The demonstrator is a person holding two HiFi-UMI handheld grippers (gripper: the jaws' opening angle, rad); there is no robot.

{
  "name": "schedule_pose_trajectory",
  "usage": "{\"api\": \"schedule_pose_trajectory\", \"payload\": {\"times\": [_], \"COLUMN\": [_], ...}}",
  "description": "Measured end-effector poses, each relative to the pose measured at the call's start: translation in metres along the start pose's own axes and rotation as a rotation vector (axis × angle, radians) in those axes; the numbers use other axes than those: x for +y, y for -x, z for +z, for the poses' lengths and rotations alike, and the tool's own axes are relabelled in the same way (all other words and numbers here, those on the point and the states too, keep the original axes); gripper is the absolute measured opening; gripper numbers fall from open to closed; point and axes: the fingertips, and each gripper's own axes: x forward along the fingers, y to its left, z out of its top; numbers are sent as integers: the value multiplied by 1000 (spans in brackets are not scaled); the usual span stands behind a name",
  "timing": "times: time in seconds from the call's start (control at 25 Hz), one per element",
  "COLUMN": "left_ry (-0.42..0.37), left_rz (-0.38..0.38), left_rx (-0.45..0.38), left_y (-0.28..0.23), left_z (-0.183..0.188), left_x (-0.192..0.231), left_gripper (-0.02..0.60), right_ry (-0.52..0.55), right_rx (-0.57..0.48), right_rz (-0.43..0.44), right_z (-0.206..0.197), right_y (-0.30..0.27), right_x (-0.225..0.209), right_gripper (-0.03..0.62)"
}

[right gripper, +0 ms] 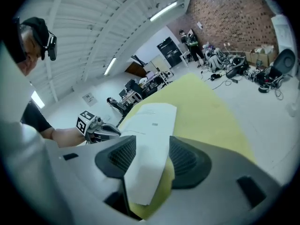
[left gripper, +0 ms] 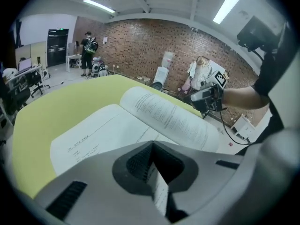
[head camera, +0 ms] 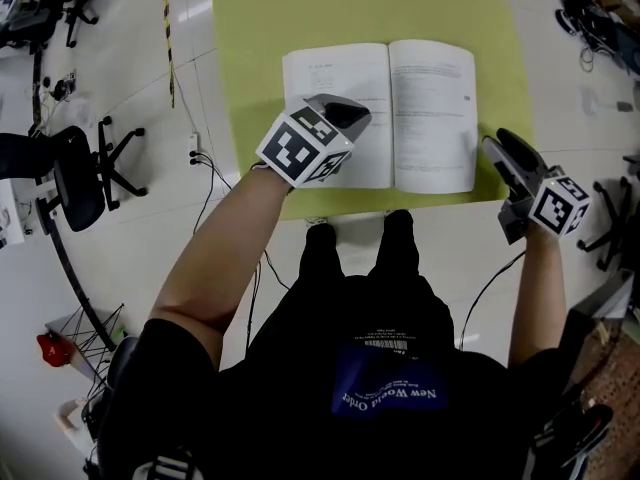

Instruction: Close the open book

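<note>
Book [head camera: 400,118] lies open on the table [head camera: 350,8], spine running away from me; my right gripper [head camera: 497,148], jaws apart, straddles its right page's outer edge near the front corner, my left gripper [head camera: 352,118] hangs closed over its left page.

- The head view looks from above the person steeply down onto the near edge of the yellow-green surface [head camera: 250,28], with the open book [head camera: 340,98] near that edge and both tools in frame.
- The left gripper view rides on the left hand-held gripper [head camera: 350,116], low and close over the book's left page. It faces across the surface towards a brick wall [left gripper: 140,46].
- The right gripper view rides on the right hand-held gripper [head camera: 505,153], by the surface's right edge, and faces leftward along the book.
- All three views share the book and the surface. Each gripper view also catches the opposite hand-held gripper.
</note>
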Motion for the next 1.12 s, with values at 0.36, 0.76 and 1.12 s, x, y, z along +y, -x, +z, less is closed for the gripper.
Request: {"api": "schedule_pose_trajectory", "payload": {"times": [0.36, 0.76, 1.12], "left_ry": [8, 24, 66], "left_rz": [12, -1, 12], "left_rx": [8, -13, -108], "left_y": [-1, 5, 18], "left_z": [-8, -18, -21], "left_x": [4, 5, 0], "left_gripper": [8, 8, 8], "right_ry": [-73, -178, -115], "right_rx": [73, 96, 116], "right_rz": [129, 404, 415], "right_z": [-4, 4, 27], "right_y": [-33, -48, -57], "right_x": [10, 66, 128], "right_gripper": [268, 75, 51]}}
